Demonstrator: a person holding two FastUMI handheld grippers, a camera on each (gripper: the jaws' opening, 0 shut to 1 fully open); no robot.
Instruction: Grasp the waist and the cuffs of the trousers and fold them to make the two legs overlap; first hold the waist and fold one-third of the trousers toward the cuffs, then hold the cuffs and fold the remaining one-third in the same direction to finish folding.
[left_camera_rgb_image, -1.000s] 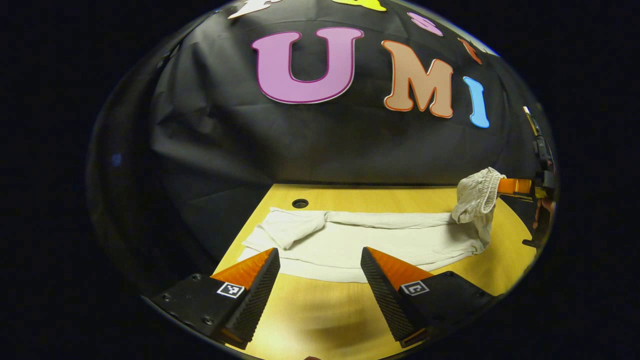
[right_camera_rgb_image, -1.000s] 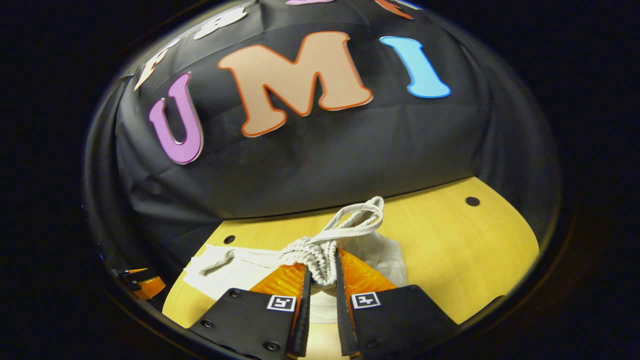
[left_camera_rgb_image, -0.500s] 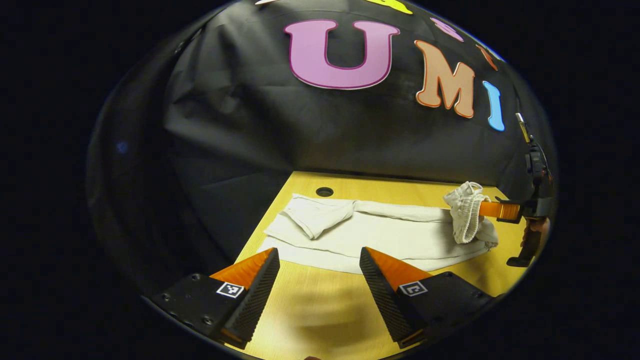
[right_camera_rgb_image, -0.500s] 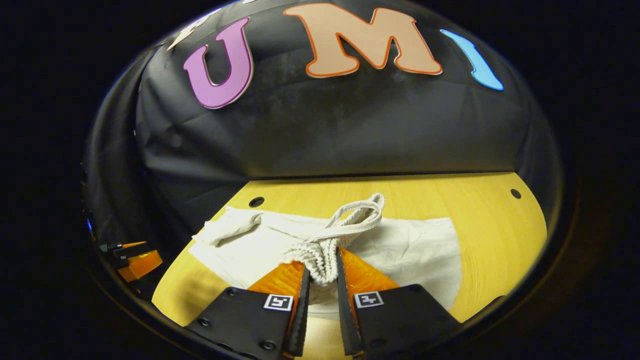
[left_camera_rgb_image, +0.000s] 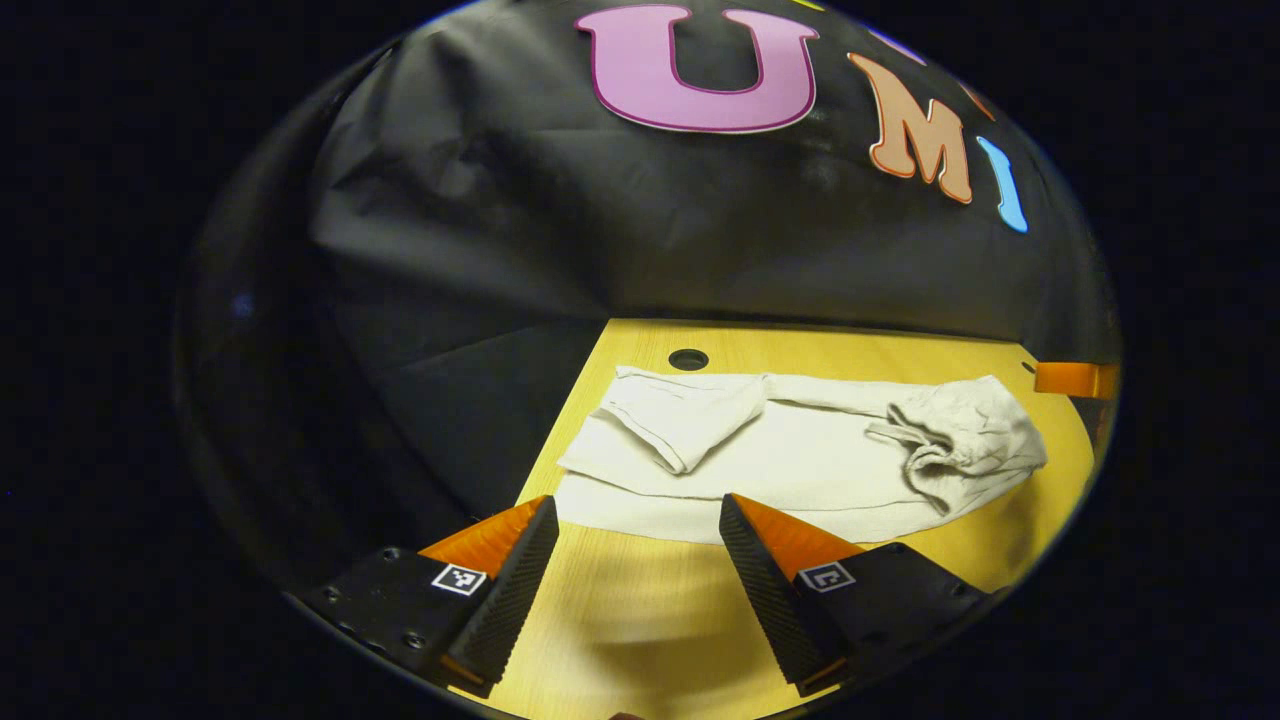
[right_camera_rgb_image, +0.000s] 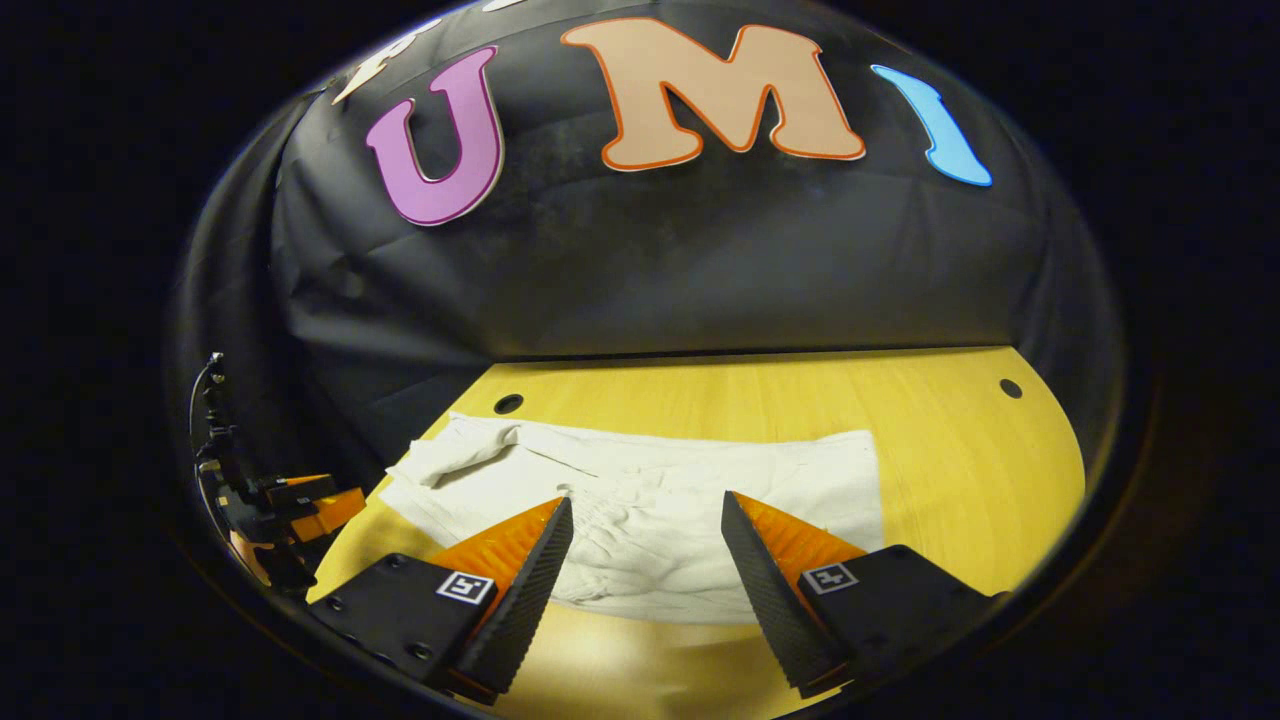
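Pale cream trousers (left_camera_rgb_image: 800, 460) lie across the yellow wooden table (left_camera_rgb_image: 640, 620), legs overlapped. Their gathered waist (left_camera_rgb_image: 960, 435) is folded over onto the legs at the right in the left gripper view. A cuff (left_camera_rgb_image: 680, 420) at the left end is turned back on itself. My left gripper (left_camera_rgb_image: 640, 560) is open just in front of the trousers' near edge, nothing between its fingers. In the right gripper view my right gripper (right_camera_rgb_image: 645, 555) is open over the crumpled waist part (right_camera_rgb_image: 640, 530) of the trousers (right_camera_rgb_image: 700, 480). The other gripper (right_camera_rgb_image: 300, 505) shows at the far left there.
The table has small round holes near its back edge (left_camera_rgb_image: 688, 359) (right_camera_rgb_image: 508, 403) (right_camera_rgb_image: 1010, 388). The black cloth wall rises right behind the table. A fingertip of the right gripper (left_camera_rgb_image: 1075, 378) pokes in at the right edge of the left gripper view.
My right gripper carried the waist left and down onto the legs, then let go and opened. The waist now rests folded on the trousers. My left gripper stayed open and turned slightly.
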